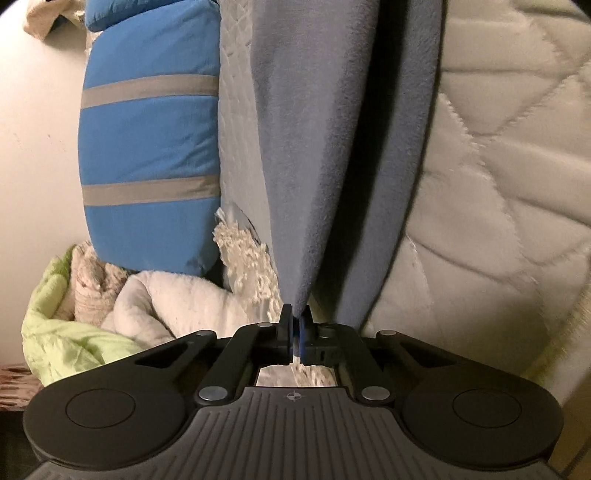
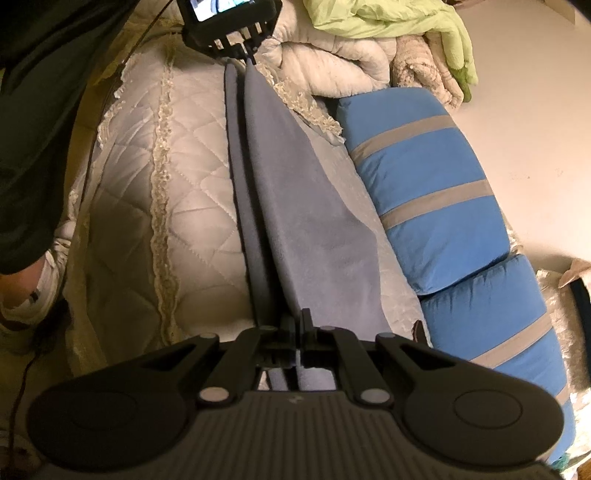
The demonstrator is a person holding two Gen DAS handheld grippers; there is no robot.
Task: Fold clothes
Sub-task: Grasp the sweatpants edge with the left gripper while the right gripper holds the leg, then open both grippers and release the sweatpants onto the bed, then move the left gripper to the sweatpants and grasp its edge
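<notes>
A grey-blue fleece garment is stretched taut between my two grippers, above a quilted cream bed cover. My left gripper is shut on one end of it, with the cloth pinched between the pads. In the right wrist view the same garment runs away from my right gripper, which is shut on its near end. The left gripper shows at the far end of the cloth, clamped on it. The garment hangs doubled in two long layers.
Blue pillows with grey stripes lie along the wall side of the bed. A pile of white and lime-green bedding sits at the bed's far end. A person's dark sleeve is at the left.
</notes>
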